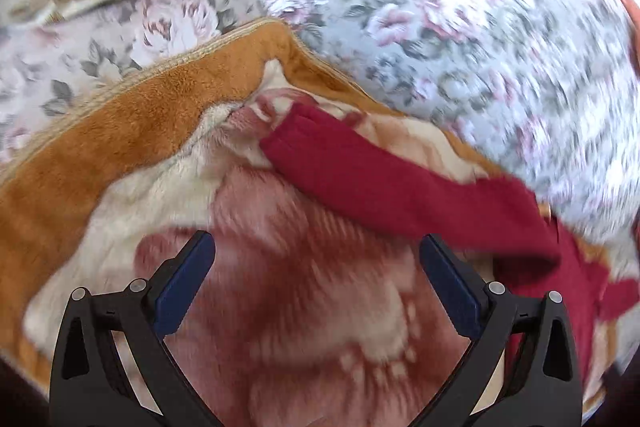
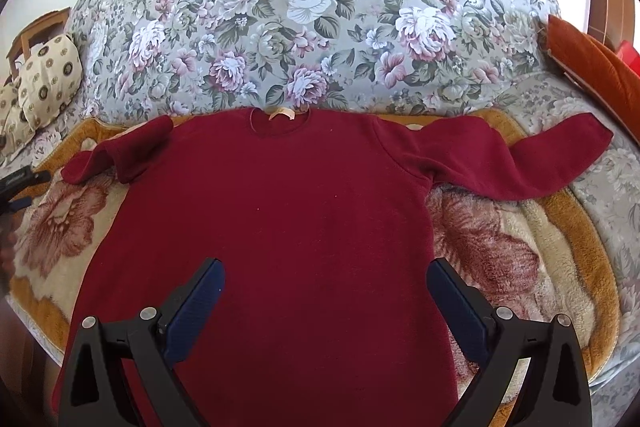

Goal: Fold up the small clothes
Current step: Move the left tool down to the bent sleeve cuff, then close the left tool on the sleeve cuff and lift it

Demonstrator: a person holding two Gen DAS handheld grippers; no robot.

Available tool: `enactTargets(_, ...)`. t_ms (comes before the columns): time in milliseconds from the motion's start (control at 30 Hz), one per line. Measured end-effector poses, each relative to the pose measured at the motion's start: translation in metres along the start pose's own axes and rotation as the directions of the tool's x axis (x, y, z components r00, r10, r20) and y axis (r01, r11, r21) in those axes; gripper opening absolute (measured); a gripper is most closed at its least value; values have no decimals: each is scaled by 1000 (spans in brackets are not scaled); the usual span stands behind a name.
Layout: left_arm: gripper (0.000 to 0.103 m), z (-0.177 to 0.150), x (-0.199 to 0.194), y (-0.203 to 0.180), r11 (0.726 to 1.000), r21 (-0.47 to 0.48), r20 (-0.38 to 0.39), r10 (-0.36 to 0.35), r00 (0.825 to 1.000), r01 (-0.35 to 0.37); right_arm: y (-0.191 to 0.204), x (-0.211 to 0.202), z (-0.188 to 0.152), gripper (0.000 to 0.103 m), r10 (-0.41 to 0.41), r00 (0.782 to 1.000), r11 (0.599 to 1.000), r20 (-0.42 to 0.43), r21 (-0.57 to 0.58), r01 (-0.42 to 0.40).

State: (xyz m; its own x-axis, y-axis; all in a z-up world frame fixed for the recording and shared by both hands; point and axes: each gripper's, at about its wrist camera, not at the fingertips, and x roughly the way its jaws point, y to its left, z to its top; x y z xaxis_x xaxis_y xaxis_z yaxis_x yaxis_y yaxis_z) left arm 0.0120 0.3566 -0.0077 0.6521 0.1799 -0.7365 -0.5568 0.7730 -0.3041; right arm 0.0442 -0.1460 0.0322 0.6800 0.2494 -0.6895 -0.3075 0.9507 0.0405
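- The right gripper (image 2: 323,281) is held spread wide and empty above the dark red long-sleeved knit sweater (image 2: 280,211), laid flat on the plush orange-bordered floral blanket (image 2: 520,259).
- The left gripper (image 1: 318,255) is likewise held apart, gripping nothing, over the blanket's left edge beside the sweater's sleeve (image 1: 380,183).

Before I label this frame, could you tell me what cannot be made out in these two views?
- Right wrist view: the maroon sweater hem is cut off by the bottom edge and hidden behind the right gripper.
- Neck label: too small to read.
- Left wrist view: motion blur smears the floral bedspread; the left gripper hides blanket below.
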Motion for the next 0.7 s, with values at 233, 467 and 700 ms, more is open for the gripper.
enactTargets(233,77,21,46,11,995,-49,-15,-90,996,90,-1,7,-2,100,10,1000,1000,-20,16,-10)
enactTargets(467,77,39,62,19,990,-82,11,-110,994,111,-3,11,-2,100,26,999,999,-38,31,-25)
enactTargets(700,38,39,55,23,976,-145,57,-155,986,162,-4,11,-2,100,30,999,999,-43,38,-28)
